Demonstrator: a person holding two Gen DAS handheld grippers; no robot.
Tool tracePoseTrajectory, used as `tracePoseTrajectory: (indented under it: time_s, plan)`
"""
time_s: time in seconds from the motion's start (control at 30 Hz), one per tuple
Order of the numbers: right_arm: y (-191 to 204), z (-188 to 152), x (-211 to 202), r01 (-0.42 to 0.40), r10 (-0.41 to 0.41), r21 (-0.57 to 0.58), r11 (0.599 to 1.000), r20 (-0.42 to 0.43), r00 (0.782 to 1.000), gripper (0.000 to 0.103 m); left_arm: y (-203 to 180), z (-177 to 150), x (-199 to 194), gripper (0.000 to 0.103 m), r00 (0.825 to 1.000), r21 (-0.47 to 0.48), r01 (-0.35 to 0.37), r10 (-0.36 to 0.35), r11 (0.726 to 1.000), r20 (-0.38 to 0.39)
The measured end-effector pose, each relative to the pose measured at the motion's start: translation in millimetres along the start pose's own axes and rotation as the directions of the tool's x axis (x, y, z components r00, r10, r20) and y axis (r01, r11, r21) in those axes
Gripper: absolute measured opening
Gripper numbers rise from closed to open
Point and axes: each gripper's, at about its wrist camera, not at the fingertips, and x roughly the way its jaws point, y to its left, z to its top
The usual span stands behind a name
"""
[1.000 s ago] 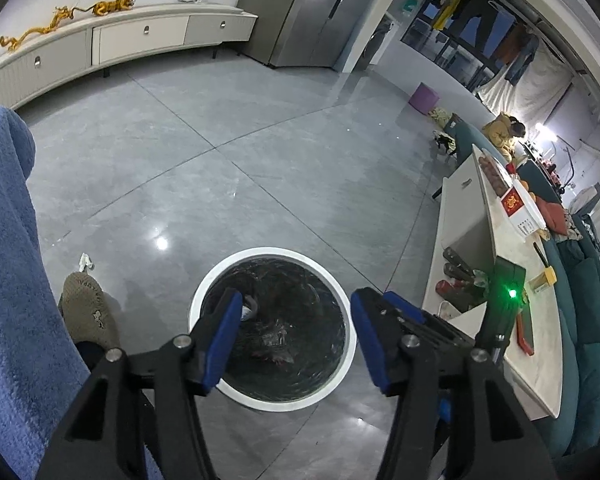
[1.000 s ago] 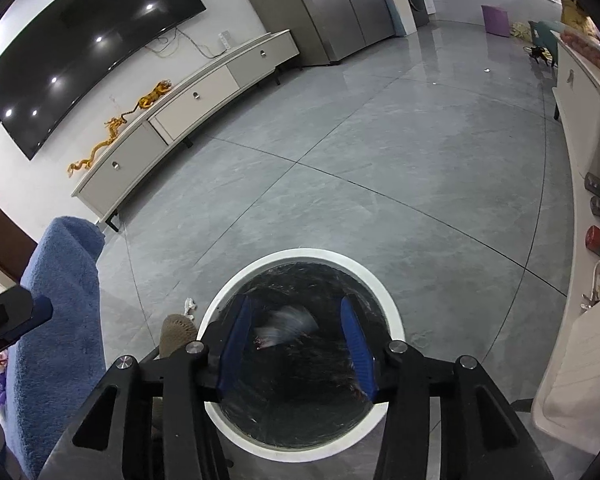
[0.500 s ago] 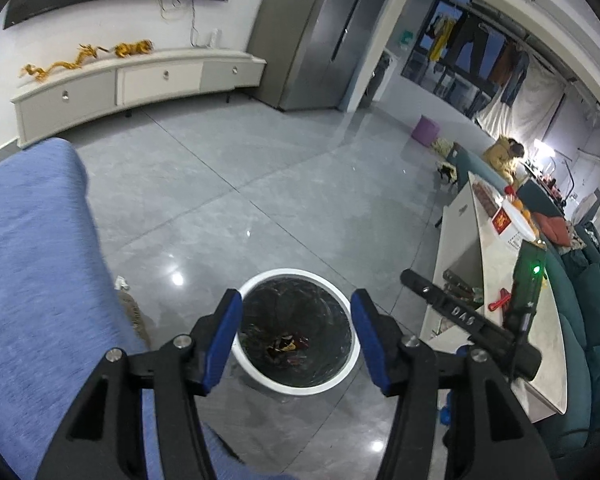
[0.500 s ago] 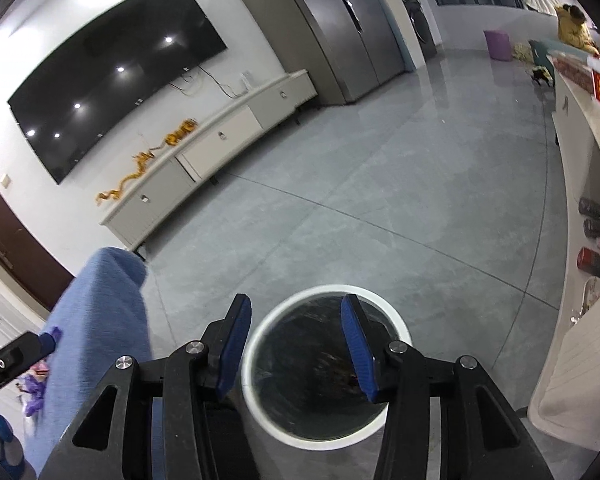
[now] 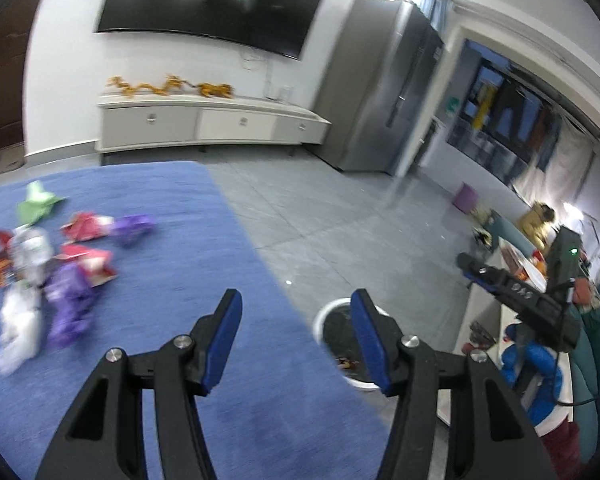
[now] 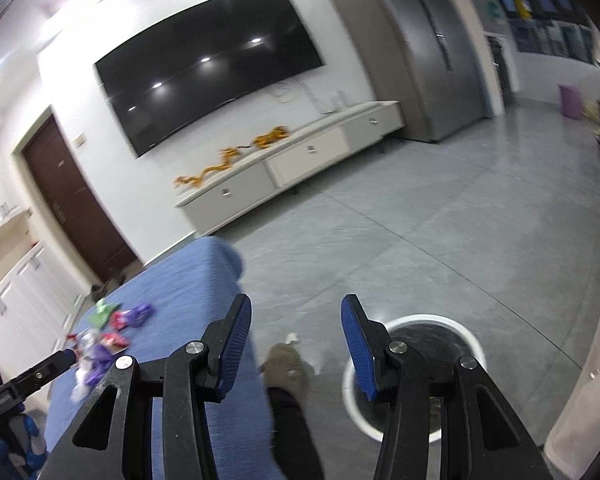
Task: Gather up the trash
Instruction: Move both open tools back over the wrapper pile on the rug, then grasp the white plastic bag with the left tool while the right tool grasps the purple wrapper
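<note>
Several crumpled wrappers (image 5: 60, 264), red, purple, white and green, lie in a pile on a blue cloth-covered surface (image 5: 204, 264). The pile also shows in the right wrist view (image 6: 104, 344). A white-rimmed round trash bin (image 5: 332, 316) with a dark liner stands on the grey floor beside the surface; it shows in the right wrist view too (image 6: 444, 324). My left gripper (image 5: 296, 340) is open and empty above the cloth's edge. My right gripper (image 6: 296, 344) is open and empty, above the floor between the cloth and the bin.
A person's slippered foot (image 6: 284, 364) stands between cloth and bin. A white low table (image 5: 512, 300) with clutter and a teal sofa are at the right. A white TV cabinet (image 5: 204, 124), a wall TV and a fridge line the far wall.
Both grippers have lifted away from over the bin and swung left toward the blue cloth. The wrapper pile has come into view. The piece that dropped from the right gripper lies in the bin.
</note>
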Motion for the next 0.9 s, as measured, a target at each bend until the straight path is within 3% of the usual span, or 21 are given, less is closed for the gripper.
tracePoseTrajectory:
  time_s: [0.33, 0.5, 0.9]
  plan:
    - [104.1, -22.8, 40.9, -0.177, 0.162, -0.127, 0.976, -0.120, 0.979, 0.044, 118.7, -30.6, -53.9, 0.054, 0.988, -0.142, -0.146, 0.150, 0.979, 0.024]
    - [150.2, -45.3, 70.9, -0.266, 0.228, -0.162, 0.950, -0.221, 0.948, 0.044, 159.5, -42.8, -61.4, 0.054, 0.981, -0.163, -0.192, 0.195, 0.968, 0.000]
    - [216.6, -73.0, 132.8, -0.419, 0.330, -0.169, 0.892, -0.390, 0.860, 0.044, 212.3, -46.4, -26.0, 0.054, 0.969, -0.209, -0.246, 0.233, 0.947, -0.085]
